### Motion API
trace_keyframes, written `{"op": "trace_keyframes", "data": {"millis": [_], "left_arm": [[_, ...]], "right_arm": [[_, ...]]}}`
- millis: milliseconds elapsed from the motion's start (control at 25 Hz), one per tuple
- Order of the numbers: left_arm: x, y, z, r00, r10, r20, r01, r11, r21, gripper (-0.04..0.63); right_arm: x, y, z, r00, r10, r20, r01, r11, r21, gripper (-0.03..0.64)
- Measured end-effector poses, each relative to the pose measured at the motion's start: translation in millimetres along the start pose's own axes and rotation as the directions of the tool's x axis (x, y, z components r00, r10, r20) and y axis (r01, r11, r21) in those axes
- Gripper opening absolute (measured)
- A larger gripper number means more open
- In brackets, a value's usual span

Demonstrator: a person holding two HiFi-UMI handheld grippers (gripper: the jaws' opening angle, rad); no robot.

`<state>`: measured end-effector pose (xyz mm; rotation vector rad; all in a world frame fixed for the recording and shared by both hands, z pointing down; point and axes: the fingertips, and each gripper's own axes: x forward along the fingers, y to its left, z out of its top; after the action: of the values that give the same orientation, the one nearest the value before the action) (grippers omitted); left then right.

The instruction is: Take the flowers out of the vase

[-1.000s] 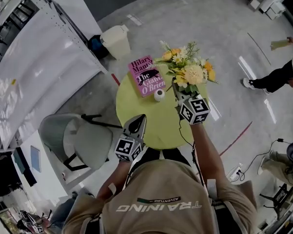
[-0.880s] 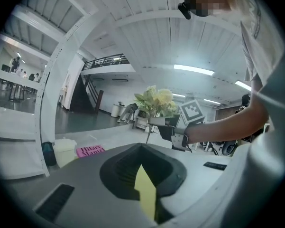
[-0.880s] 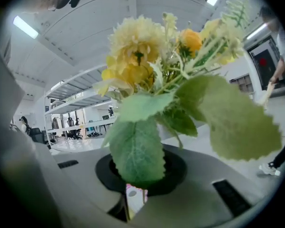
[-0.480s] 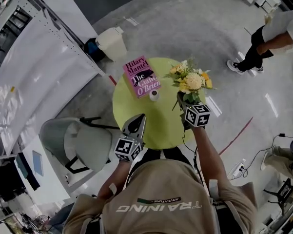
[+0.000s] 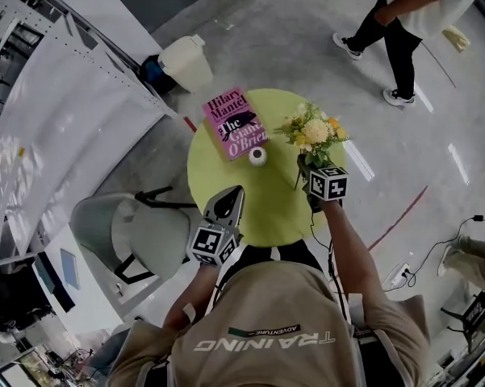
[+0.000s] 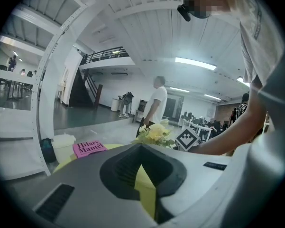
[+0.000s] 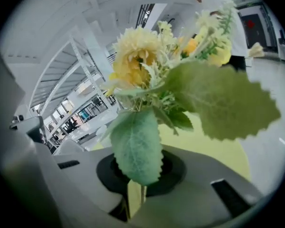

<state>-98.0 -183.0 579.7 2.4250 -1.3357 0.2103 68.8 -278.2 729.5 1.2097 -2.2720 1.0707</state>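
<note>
"On the green table (image 5: 262, 208), what did we read?"

"'Hilary Mantel' on the pink book (image 5: 236, 124). Our right gripper (image 5: 307, 166), jaws just closing, clamped the flowers (image 5: 313, 133) by their stems, out of the vase (image 5: 257, 156). Our left gripper (image 5: 228, 200) stood slightly apart, empty."

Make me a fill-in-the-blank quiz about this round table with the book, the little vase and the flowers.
1. The pink book lies on the round yellow-green ___.
2. The small white ___ stands upright and empty beside the book.
3. The yellow flowers are clamped by the stem in the ___ gripper.
Missing words: table; vase; right.
Note: the right gripper's jaws have just been closing further on the stem.
</note>
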Motion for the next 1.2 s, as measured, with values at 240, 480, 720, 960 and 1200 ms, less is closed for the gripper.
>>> {"op": "trace_keyframes", "data": {"millis": [240,480,720,960,1200], "left_arm": [[19.4,4.6,0.6,1.000,-0.001,-0.019,0.000,1.000,-0.016,0.002],[33.5,12.8,2.3,1.000,-0.004,-0.024,0.003,0.999,-0.036,0.002],[45.4,20.9,-0.1,1.000,-0.015,-0.022,0.013,0.997,-0.080,0.002],[40.9,17.7,0.8,1.000,-0.023,-0.012,0.022,0.998,-0.067,0.002],[27.5,8.7,-3.5,1.000,-0.020,-0.004,0.019,0.998,-0.062,0.002]], "right_arm": [[26.7,-20.1,-12.4,0.997,0.007,-0.076,0.001,0.994,0.108,0.021],[46.8,-37.3,-22.5,0.990,-0.035,-0.134,0.055,0.987,0.152,0.051],[54.6,-47.0,-30.3,0.978,-0.115,-0.176,0.134,0.986,0.099,0.153],[41.0,-48.6,-40.7,0.968,-0.184,-0.170,0.197,0.978,0.064,0.189],[14.0,-39.5,-30.6,0.973,-0.221,-0.066,0.218,0.975,-0.051,0.030]]}}
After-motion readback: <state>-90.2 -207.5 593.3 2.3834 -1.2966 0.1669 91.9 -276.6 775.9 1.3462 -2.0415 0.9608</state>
